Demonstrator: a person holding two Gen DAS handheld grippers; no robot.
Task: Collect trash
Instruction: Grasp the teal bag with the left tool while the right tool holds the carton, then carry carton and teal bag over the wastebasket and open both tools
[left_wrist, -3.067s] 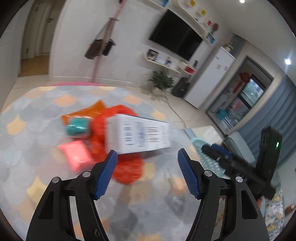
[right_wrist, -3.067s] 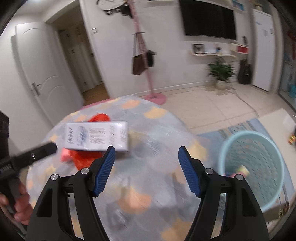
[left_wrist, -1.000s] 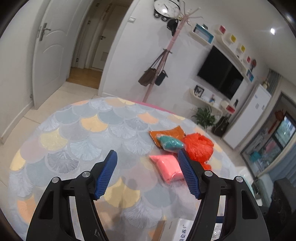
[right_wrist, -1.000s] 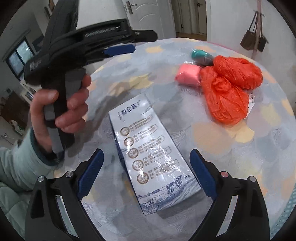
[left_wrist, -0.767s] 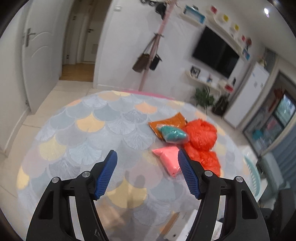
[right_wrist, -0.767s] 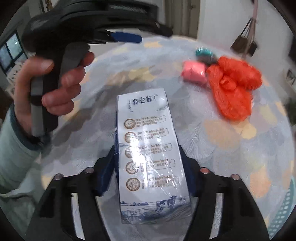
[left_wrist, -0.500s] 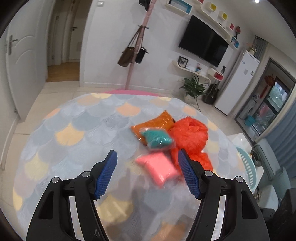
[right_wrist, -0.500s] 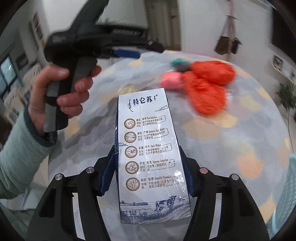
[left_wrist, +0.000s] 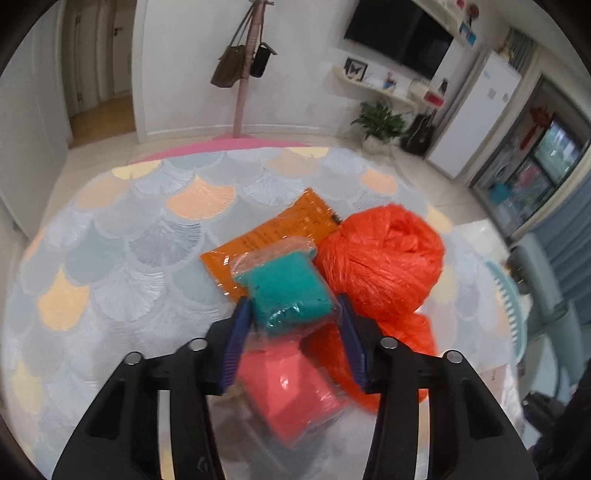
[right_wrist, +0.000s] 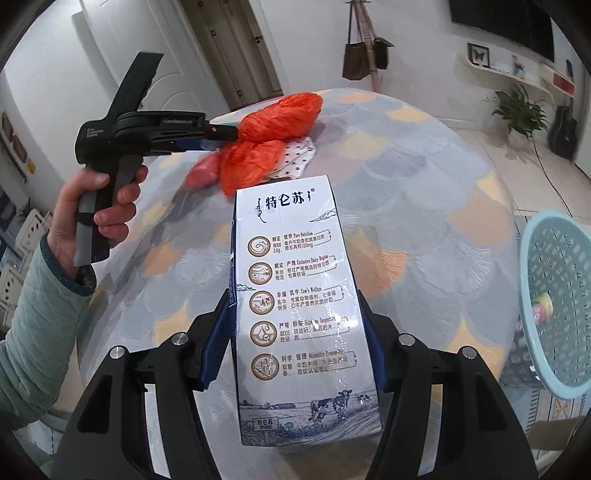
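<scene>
On the round table, my left gripper (left_wrist: 293, 306) is closing its jaws around a teal packet in clear wrap (left_wrist: 284, 284), and the blue pads (left_wrist: 236, 339) touch the wrap on both sides. The packet lies on a flat orange pouch (left_wrist: 273, 229), with a pink packet (left_wrist: 295, 391) just below it and a crumpled orange plastic bag (left_wrist: 384, 258) to the right. My right gripper (right_wrist: 293, 302) is shut on a white milk carton (right_wrist: 295, 280), held lengthwise above the tablecloth. The right wrist view also shows a hand holding the left gripper (right_wrist: 218, 134) at the orange bag (right_wrist: 277, 114).
A light-blue plastic basket (right_wrist: 554, 295) stands beyond the table's right edge, with a small item inside. A white spotted wrapper (right_wrist: 299, 157) lies under the orange bag. The scallop-patterned tablecloth (left_wrist: 129, 240) is bare to the left. A coat stand (left_wrist: 243, 74) rises behind the table.
My left gripper moved in over the pile and its jaws narrowed around the teal packet. My right gripper closed on the milk carton and swung it round, bringing the basket into view.
</scene>
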